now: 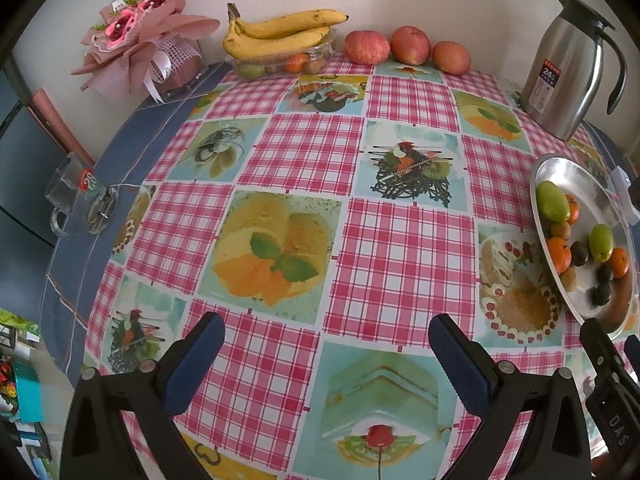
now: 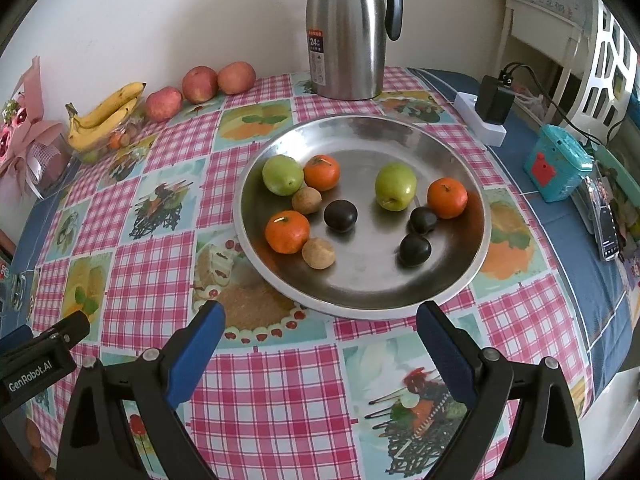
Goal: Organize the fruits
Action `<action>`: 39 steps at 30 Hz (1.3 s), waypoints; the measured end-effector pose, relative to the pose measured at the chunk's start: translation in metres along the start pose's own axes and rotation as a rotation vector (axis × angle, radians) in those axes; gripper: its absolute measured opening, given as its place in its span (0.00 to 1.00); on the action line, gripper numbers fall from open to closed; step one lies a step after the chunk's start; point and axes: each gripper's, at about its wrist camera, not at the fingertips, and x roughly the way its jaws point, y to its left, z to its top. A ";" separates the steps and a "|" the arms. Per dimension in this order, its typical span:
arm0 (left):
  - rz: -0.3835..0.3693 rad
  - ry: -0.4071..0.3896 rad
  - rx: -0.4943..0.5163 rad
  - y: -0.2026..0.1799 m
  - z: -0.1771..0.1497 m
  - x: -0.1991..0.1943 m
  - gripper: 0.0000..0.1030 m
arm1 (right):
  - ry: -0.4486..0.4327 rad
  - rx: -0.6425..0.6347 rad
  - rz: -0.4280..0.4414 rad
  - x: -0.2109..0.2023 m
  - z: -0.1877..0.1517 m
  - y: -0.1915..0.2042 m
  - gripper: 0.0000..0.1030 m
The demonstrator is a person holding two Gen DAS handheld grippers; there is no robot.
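Checked tablecloth (image 1: 400, 248), right-view-only charger (image 2: 494, 102)

Plate (image 2: 360, 292): brushed metal, dull sheen. Jug (image 2: 344, 36): polished steel, black plastic handle. Bench cloth (image 2: 264, 400): smooth, glossy printed vinyl. Cup (image 1: 70, 196): clear glass.

Home dining corner. Worktop (image 2: 256, 380) under pink checked oilcloth printed with dessert pictures, pushed against plain white wall. Steel thermos jug (image 2: 346, 32) at back, banana bunch (image 1: 276, 32) on clear plastic fruit tray, three apples (image 1: 406, 50) lined along wall. Wrapped pink flower bouquet (image 1: 140, 36), glass mug (image 1: 74, 196), power strip with charger (image 2: 490, 110), phone (image 2: 606, 220), white lattice chair (image 2: 608, 68) beside.
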 end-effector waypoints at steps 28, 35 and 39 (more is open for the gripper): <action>0.006 0.010 0.002 0.001 -0.001 0.005 1.00 | 0.022 -0.018 0.004 0.004 0.000 0.005 0.94; 0.008 0.009 0.002 0.000 -0.001 0.005 1.00 | 0.023 -0.020 0.003 0.005 -0.001 0.005 0.94; 0.001 0.014 0.004 0.001 -0.002 0.005 1.00 | 0.026 -0.020 0.004 0.005 -0.001 0.006 0.94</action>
